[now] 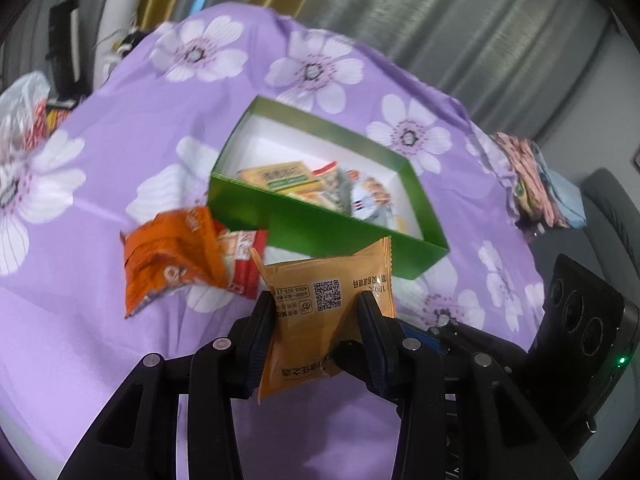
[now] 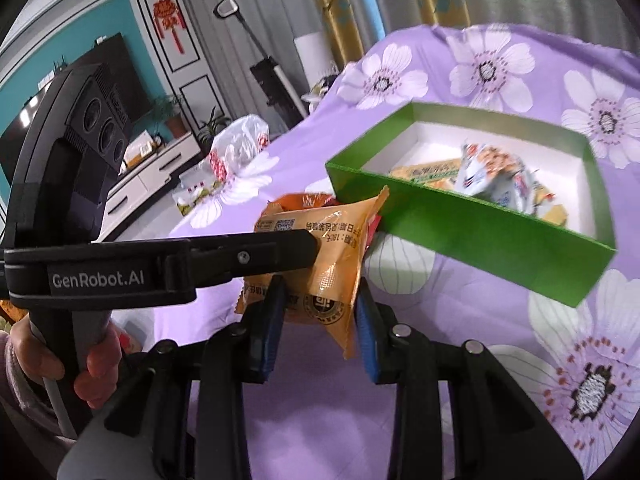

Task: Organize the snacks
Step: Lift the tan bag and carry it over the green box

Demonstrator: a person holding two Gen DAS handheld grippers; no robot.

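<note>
Packet, yellow-orange (image 1: pixel 320 312), sits pinched upright between jaws of left gripper (image 1: pixel 316 312), lifted above purple flowered cloth (image 1: pixel 120 152) on surface. Green box (image 1: pixel 320 224) beyond, holding several snacks. Orange packet (image 1: pixel 168 256) and red packet (image 1: pixel 244 260) lie on cloth just left of box.

Right wrist view: right gripper (image 2: pixel 320 300) jaws pinch second yellow-orange packet (image 2: pixel 332 256); left gripper's finger (image 2: pixel 256 256) crosses just beside it. Hand (image 2: pixel 60 356) grips left handle.
</note>
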